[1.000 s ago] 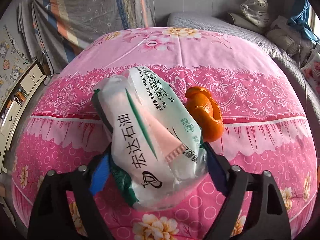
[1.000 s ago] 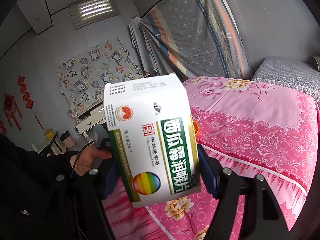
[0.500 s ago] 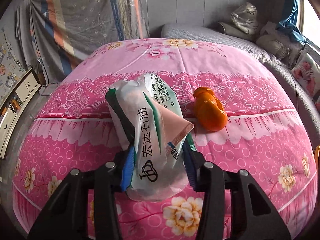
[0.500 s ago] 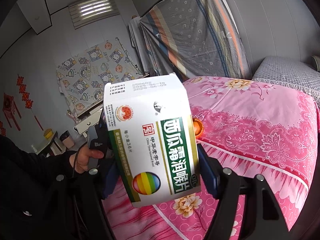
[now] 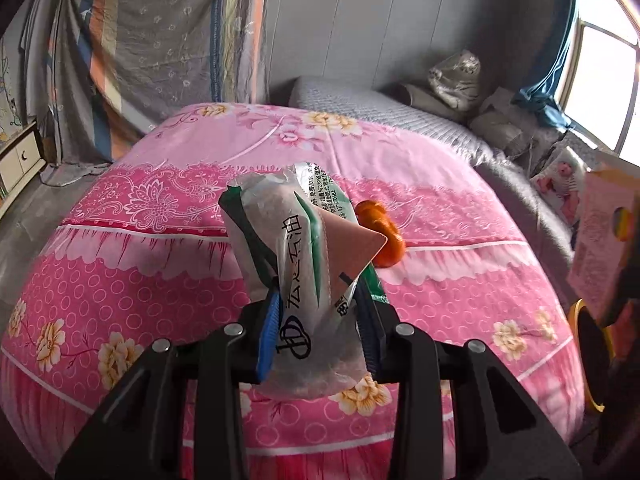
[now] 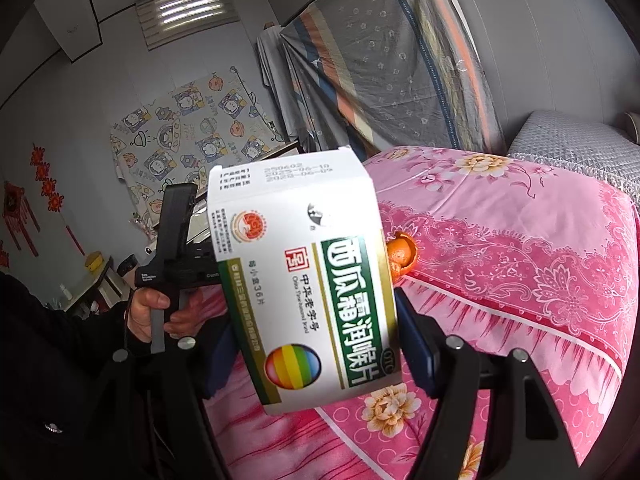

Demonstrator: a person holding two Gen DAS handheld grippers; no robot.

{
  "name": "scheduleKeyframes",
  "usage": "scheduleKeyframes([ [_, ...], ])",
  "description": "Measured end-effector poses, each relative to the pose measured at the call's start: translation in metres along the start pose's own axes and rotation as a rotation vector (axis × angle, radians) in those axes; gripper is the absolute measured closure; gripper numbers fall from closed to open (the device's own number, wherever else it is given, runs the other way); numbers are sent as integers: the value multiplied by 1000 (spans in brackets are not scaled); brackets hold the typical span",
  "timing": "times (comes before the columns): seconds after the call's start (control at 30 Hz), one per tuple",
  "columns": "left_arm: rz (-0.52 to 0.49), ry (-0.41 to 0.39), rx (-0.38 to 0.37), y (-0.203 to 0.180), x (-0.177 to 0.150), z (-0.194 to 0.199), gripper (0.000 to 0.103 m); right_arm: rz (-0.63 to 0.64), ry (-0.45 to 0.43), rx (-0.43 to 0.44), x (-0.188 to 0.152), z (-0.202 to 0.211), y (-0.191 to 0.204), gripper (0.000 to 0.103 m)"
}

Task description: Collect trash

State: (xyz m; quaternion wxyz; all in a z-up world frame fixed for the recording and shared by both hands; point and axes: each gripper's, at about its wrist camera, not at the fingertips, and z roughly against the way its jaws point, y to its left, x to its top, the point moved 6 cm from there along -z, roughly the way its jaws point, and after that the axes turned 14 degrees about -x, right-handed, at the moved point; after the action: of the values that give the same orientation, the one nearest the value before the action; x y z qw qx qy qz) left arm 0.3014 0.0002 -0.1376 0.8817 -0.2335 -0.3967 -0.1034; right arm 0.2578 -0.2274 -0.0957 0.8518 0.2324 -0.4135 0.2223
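Note:
My left gripper (image 5: 318, 328) is shut on a crumpled plastic tissue packet (image 5: 296, 264) with green print and holds it above the pink bed (image 5: 160, 280). My right gripper (image 6: 316, 344) is shut on a white and green medicine box (image 6: 304, 280), held up in the air beside the bed. An orange peel (image 5: 380, 236) lies on the bedspread beyond the packet; it also shows in the right wrist view (image 6: 402, 256), partly behind the box. The box and right gripper show blurred at the right edge of the left wrist view (image 5: 604, 248).
A grey blanket and pillows (image 5: 460, 92) lie at the far end of the bed. A striped sheet (image 5: 160, 40) hangs on the wall. A yellow-rimmed bin (image 5: 592, 356) stands by the bed's right side. The left gripper's handle and hand (image 6: 172, 280) are left of the box.
The left gripper has closed tighter on the tissue packet, lifted it and pulled back from the bed. The right gripper with the box has stayed almost still.

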Motion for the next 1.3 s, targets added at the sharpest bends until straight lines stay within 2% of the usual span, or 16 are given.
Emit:
scheduleKeyframes([
  [0.13, 44, -24, -102, -4, -2, 10, 70, 14, 3, 3, 0, -1, 6, 37],
  [0.23, 121, -31, -258, -7, -8, 12, 70, 16, 5, 0, 0, -1, 9, 37],
  [0.33, 182, -31, -354, -9, -16, 12, 70, 20, 10, 1, 0, -1, 12, 37],
  [0.5, 391, 8, -529, 5, -33, 2, 70, 27, 17, -3, 0, 0, 16, 37],
  [0.53, 417, 13, -533, 8, -36, 1, 70, 28, 18, -3, 0, 0, 17, 37],
  [0.6, 412, 12, -502, 10, -41, 4, 69, 33, 22, -3, 0, 0, 19, 37],
  [0.77, 186, 2, -310, 0, -34, 20, 67, 45, 27, 0, 1, -4, 25, 37],
  [0.9, 64, 15, -215, -10, -37, 29, 61, 49, 26, 8, 2, -6, 31, 37],
  [1.1, -81, 14, -134, -27, -48, 55, 54, 57, 19, 17, -2, -1, 37, 37],
  [1.17, -122, 17, -117, -33, -49, 61, 47, 51, 11, 23, -2, 3, 37, 37],
  [1.23, -148, 12, -97, -35, -48, 68, 36, 44, 4, 20, -2, 6, 35, 37],
  [1.3, -176, 7, -74, -40, -48, 77, 36, 39, -1, 19, -3, 10, 33, 37],
])
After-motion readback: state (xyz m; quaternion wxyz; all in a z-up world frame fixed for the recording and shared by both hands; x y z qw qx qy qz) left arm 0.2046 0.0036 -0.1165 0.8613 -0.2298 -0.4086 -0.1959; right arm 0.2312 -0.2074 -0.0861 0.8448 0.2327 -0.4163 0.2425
